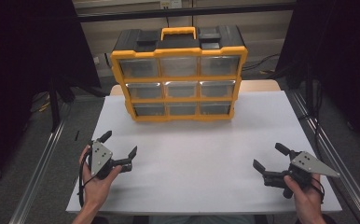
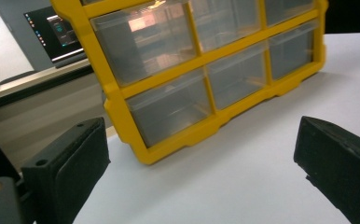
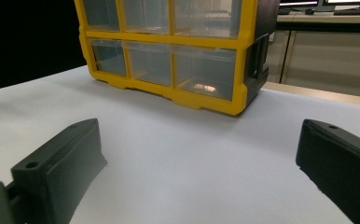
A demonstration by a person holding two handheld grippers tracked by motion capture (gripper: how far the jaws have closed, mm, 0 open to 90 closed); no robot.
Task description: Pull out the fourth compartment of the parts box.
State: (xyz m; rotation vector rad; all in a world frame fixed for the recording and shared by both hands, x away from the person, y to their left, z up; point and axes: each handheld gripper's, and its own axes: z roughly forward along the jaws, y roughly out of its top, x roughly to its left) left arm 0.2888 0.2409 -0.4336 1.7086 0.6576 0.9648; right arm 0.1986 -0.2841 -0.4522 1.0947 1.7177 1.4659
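Observation:
A yellow and black drawer cabinet with clear plastic drawers stands upright at the far middle of the white table. All its drawers look pushed in. My left gripper rests at the near left, held in a hand, jaws wide apart with nothing between them. At the near right my right gripper is likewise open and holds nothing. The cabinet fills the upper part of the left gripper view, past my left gripper. In the right gripper view the cabinet stands beyond my right gripper, with a small object in its bottom right drawer.
Bare white table surface lies between the grippers and the cabinet. Metal rails run along both sides of the table. Dark curtains hang left and right. A desk with a monitor stands beyond the table.

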